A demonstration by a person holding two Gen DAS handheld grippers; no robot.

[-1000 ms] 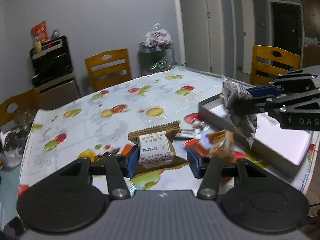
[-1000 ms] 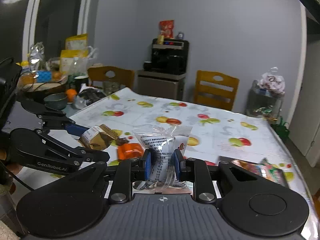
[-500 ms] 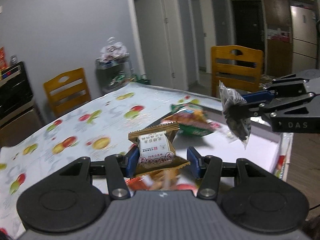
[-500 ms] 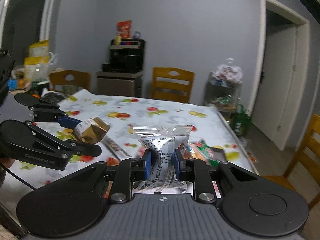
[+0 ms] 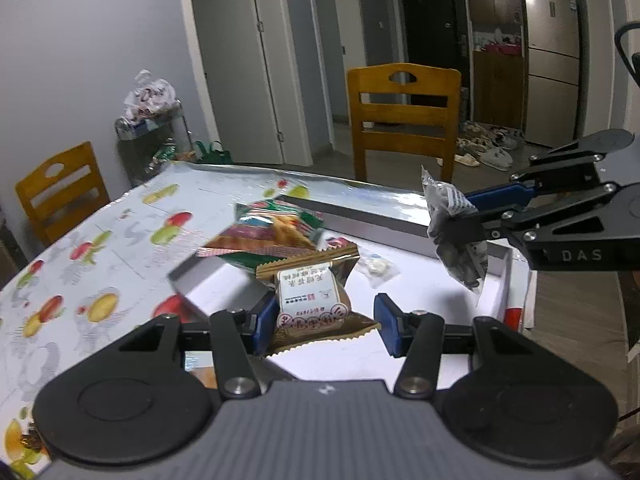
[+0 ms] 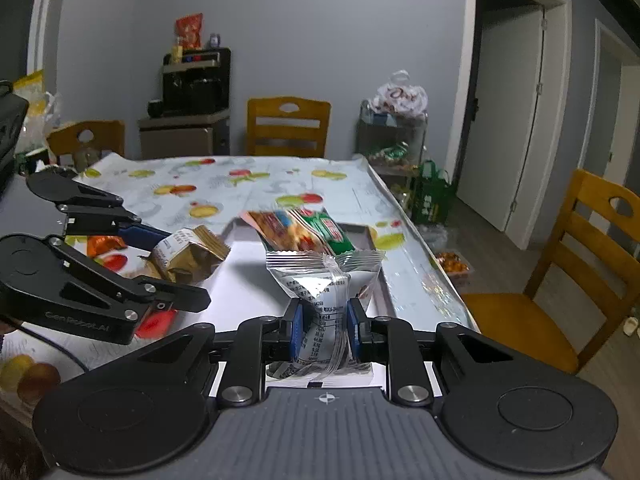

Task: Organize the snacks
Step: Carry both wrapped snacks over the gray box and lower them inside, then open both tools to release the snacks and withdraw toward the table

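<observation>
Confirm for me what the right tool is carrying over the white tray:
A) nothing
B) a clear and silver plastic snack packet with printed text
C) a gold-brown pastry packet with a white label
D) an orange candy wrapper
B: the right tool has its blue pads pinched on the clear and silver plastic snack packet; the gold-brown packet sits in the left tool.

A home dining room: a table point(image 6: 256, 184) under a fruit-printed cloth fills the middle, with wooden chairs point(image 5: 402, 116) around it. At upper right a fridge point(image 5: 550, 60) stands beyond shoes point(image 5: 486, 148) by the dark doorway.
</observation>
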